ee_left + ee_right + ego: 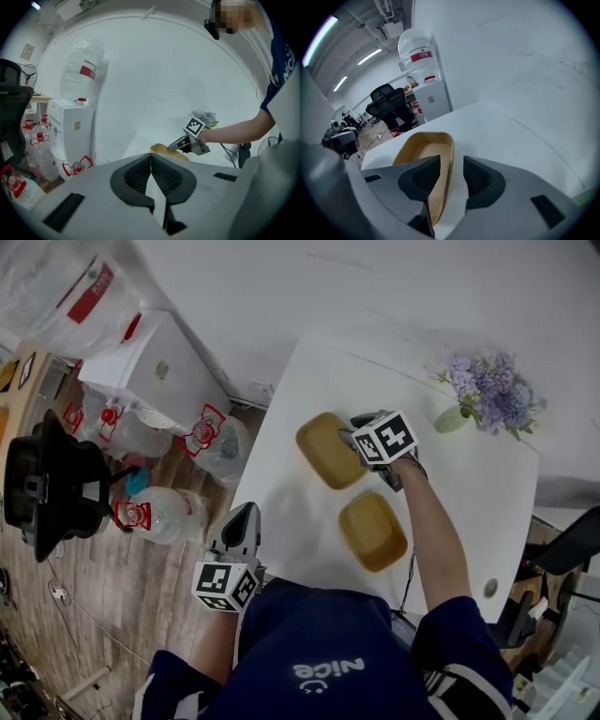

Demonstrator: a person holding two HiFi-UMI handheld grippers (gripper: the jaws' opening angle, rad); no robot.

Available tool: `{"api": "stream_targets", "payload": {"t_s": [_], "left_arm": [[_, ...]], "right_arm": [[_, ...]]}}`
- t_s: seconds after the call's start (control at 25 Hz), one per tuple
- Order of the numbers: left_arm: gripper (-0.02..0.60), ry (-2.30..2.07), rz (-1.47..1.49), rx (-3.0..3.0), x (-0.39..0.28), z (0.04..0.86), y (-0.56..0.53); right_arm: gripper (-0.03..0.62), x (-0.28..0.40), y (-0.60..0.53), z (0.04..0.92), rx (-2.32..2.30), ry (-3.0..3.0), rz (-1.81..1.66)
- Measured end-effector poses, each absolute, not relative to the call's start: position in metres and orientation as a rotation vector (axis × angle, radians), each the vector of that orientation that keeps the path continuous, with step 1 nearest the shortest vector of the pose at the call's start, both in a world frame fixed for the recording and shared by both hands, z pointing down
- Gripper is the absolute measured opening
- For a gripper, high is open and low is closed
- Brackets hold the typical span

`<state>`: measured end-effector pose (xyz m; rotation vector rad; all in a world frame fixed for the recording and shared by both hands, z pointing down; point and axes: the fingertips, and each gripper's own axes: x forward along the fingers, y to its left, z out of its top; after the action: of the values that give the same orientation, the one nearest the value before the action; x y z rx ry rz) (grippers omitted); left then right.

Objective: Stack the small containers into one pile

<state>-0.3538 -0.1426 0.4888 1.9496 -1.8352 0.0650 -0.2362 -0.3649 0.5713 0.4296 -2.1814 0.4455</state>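
Observation:
Two shallow tan containers lie apart on the white table (300, 512): the far container (328, 451) and the near container (373, 531). My right gripper (354, 433) is at the far container's right rim. In the right gripper view its jaws (451, 173) stand open astride that container's (423, 152) side wall, one pad inside and one outside. My left gripper (246, 514) hangs off the table's left edge near my body, shut on nothing (150, 161). From there I see the far container (161, 149) and the right gripper (180, 143) beyond.
A vase of purple flowers (487, 395) stands at the table's far right corner. Left of the table are a water dispenser (155, 367), several water bottles (155, 512) on the wooden floor and a black office chair (52, 484).

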Motion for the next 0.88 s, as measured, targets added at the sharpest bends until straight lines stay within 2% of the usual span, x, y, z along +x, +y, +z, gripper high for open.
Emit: {"api": "stream_targets", "payload": {"t_s": [0.08,0.28,0.64,0.88], "left_arm": [[0.02,-1.83,0.074,1.943,-0.354,0.493,-0.145],[0.02,-1.806,0.104,1.956,-0.345,0.499,-0.148],[0.02,-1.812,0.095,1.938,-0.348,0.499,-0.141],[0.02,-1.822,0.109,1.947,-0.349,0.498,-0.14]], "right_arm": [[0.166,-0.236,-0.364,0.579,0.417,-2.166,0.47],[0.065,-0.236,-0.367,0.586,0.429,-2.153,0.464],[0.055,-0.24,-0.363,0.578,0.435,-2.185,0.512],[0.055,-0.237,-0.365,0.533,0.484,-2.298,0.545]]}}
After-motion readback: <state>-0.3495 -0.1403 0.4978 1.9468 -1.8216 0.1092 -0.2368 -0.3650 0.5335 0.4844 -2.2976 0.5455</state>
